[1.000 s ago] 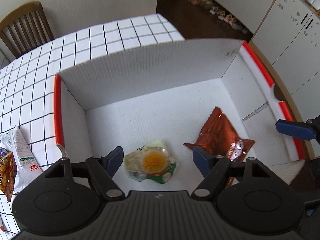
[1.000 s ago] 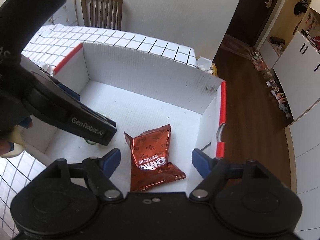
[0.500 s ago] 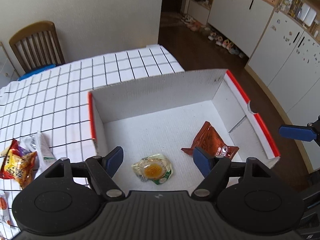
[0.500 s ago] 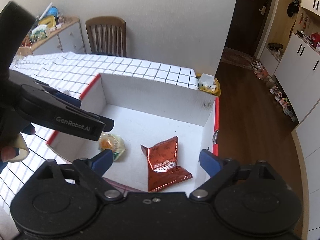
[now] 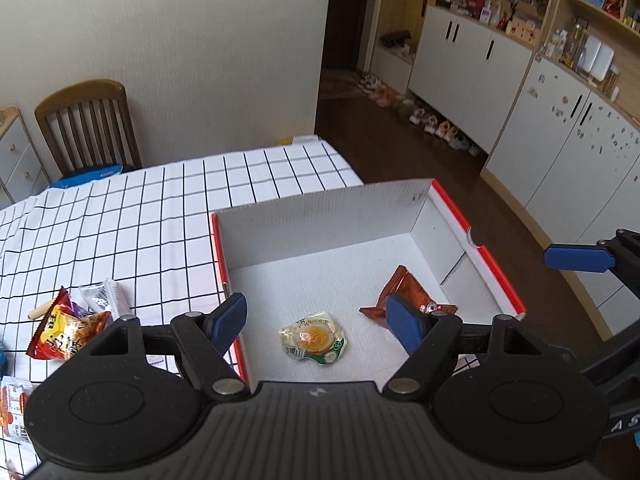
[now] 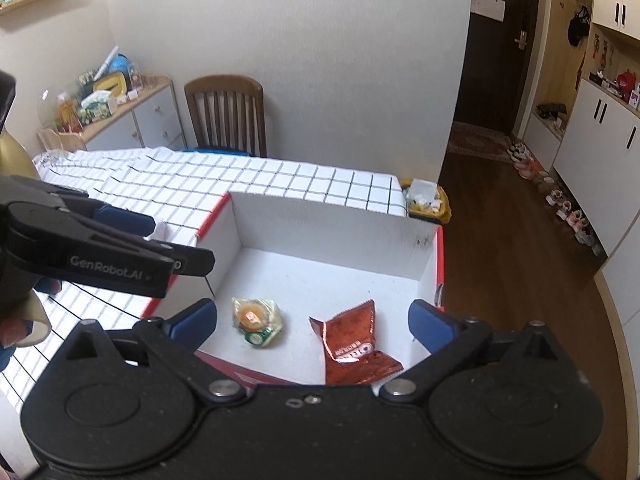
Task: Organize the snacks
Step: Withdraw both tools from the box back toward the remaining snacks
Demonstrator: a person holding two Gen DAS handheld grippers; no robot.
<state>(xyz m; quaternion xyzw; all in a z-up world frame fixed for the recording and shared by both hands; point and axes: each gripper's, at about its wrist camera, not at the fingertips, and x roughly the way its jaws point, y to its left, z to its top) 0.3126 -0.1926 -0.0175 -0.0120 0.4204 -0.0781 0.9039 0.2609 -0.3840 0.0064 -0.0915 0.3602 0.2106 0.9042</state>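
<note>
A white cardboard box (image 5: 320, 216) (image 6: 332, 216) with red rims sits at the table's corner. On its floor lie a clear packet with a yellow centre (image 5: 314, 336) (image 6: 256, 320) and a brown-red Oreo packet (image 5: 408, 292) (image 6: 354, 344), apart from each other. My left gripper (image 5: 318, 322) hangs open above the box's near left edge, holding nothing. High over the near side of the box, my right gripper (image 6: 312, 320) is open too and empty. The left gripper's black arm (image 6: 100, 256) crosses the right wrist view at the left.
Loose snack packets lie on the checked tablecloth (image 5: 120, 216) left of the box: a red-and-yellow bag (image 5: 64, 332), a silver wrapper (image 5: 104, 296), another packet (image 5: 14, 404) at the frame edge. A wooden chair (image 5: 88, 124) stands behind the table. Floor and white cabinets (image 5: 560, 136) lie to the right.
Both grippers have risen and drawn back from the box, so it looks smaller and more of the table shows. The two packets stay on the box floor.
</note>
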